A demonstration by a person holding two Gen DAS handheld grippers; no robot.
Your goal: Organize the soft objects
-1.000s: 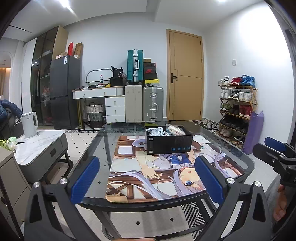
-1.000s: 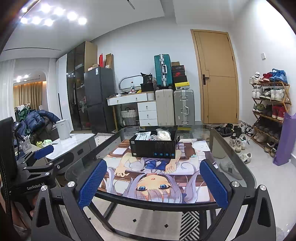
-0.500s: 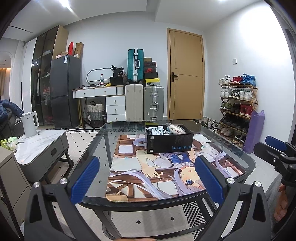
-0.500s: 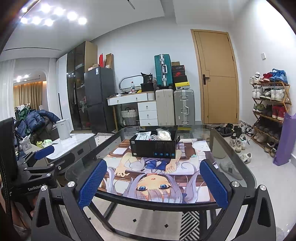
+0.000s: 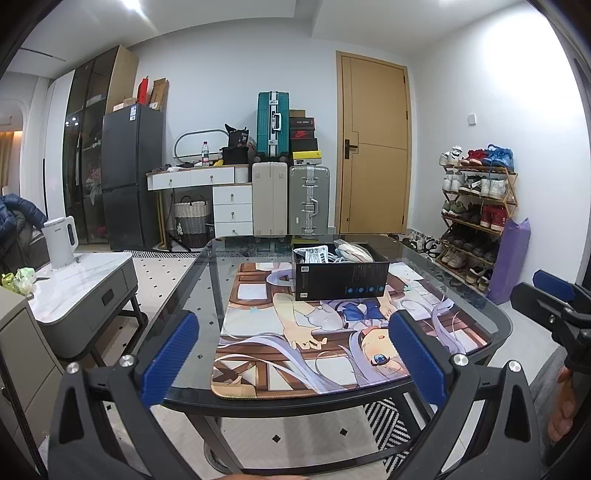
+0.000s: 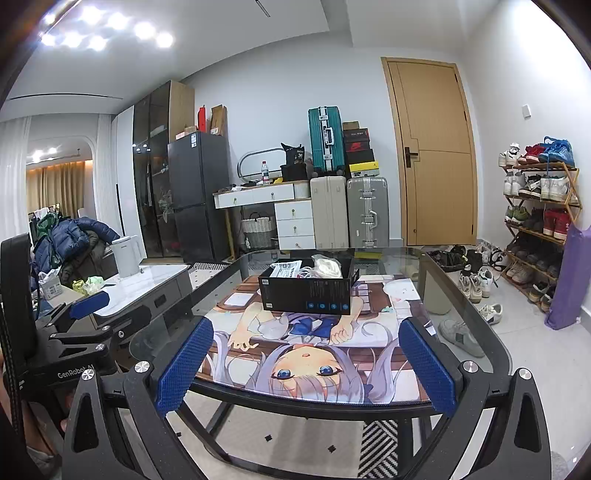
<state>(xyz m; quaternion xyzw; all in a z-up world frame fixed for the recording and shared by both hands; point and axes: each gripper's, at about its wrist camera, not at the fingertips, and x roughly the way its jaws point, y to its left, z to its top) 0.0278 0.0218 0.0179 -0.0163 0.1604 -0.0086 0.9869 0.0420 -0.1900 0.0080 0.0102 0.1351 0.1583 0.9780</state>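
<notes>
While both views hold almost unchanged over the last second, your left gripper [image 5: 291, 354] and right gripper [image 6: 304, 363] gape wide, empty; soft items [image 6: 325, 266] sit in the black box [image 6: 308, 291].

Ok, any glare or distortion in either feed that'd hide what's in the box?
Left wrist view: fisheye bends the walls, light is even, the box is sharp with its contents only partly visible over the rim. Right wrist view: ceiling lights blow out the upper left, the glass table shows reflections, but the box stays clear.
</notes>
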